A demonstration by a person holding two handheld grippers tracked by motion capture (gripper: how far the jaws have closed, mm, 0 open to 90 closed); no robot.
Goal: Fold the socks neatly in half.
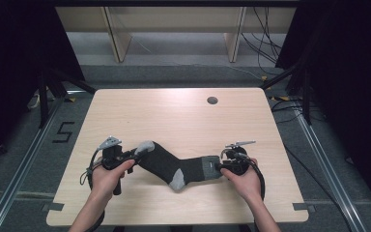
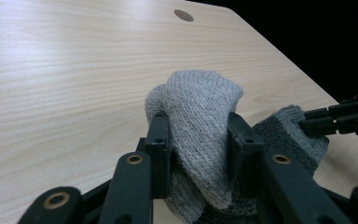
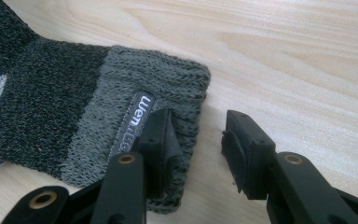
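1. Right now your sock [image 1: 174, 166] lies on the near half of the table [image 1: 183, 121], between your two hands, dark grey with a pale toe, a pale heel and a lighter cuff.
2. Its long axis runs left to right, bent at the heel: the toe points left and slightly far, the heel dips toward you, and the cuff points right.
3. Your left gripper [image 2: 199, 140] is clenched on the toe; in the left gripper view the pale knit bulges up between the two black jaws, squeezed on both sides.
4. Your right gripper [image 3: 200, 140] stands released at the cuff. In the right gripper view one jaw rests on the ribbed cuff edge just beside a small woven label [image 3: 131, 123], while the other jaw sits apart over bare wood.
5. Your left hand [image 1: 107, 174] and right hand [image 1: 244, 179] come in from the near edge, each wrapped around its tool, with a black cable looping beside each wrist.
6. Nothing lies on the wood between the sock and the far edge; a round grommet hole [image 1: 212, 100] sits far and right of centre, well apart from the sock.
7. Beyond the table you have grey floor, a taped mark [image 1: 64, 131] at the left, light wooden furniture legs [image 1: 118, 41] at the far side, and loose cables [image 1: 263, 43] at the far right.
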